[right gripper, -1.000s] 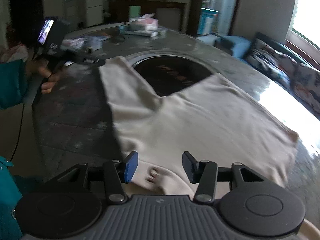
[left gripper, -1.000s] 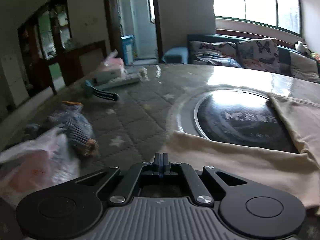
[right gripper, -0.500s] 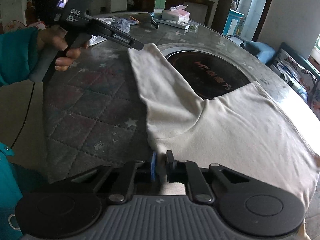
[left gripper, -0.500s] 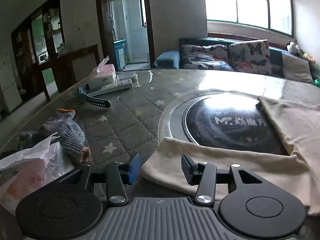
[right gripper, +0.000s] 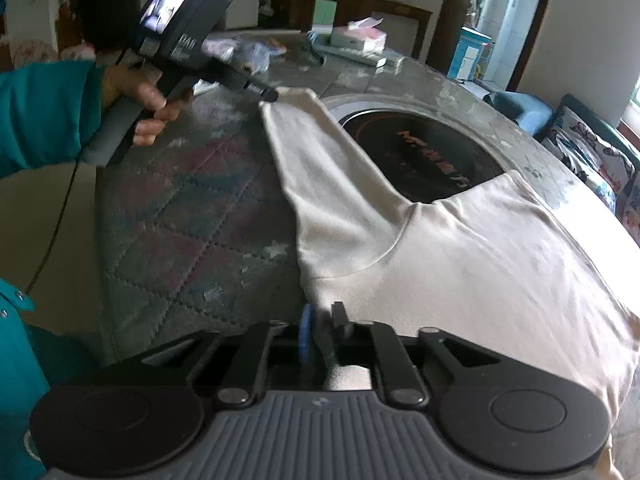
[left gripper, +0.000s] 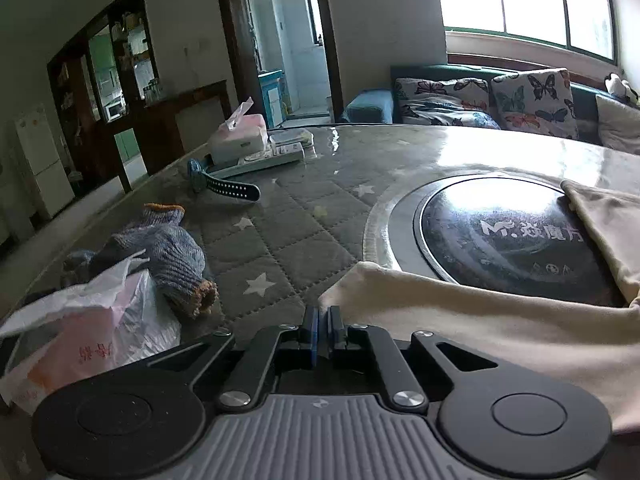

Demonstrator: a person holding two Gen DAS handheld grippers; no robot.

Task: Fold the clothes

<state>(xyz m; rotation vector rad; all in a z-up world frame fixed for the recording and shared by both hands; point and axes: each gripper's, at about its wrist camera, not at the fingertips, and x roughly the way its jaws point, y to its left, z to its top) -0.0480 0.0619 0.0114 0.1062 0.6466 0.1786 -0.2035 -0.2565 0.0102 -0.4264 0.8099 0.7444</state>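
Both jaws pinched shut on a cream shirt [right gripper: 460,264] spread across a quilted table [right gripper: 180,220]: left gripper [left gripper: 322,320] at the sleeve end [left gripper: 360,284], right gripper [right gripper: 320,320] at the near shoulder edge. Inset cooktop [left gripper: 500,232] btwn sleeve & body; knit gloves [left gripper: 168,252], plastic bag [left gripper: 92,336] to the left.

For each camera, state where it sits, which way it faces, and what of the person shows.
Left wrist: rides the left tool, facing across the quilted grey table toward the sofa; no body visible.
Right wrist: rides the right tool, facing along the cream long-sleeved shirt; hand and teal sleeve show.
Shared: shirt, table, round black hob.
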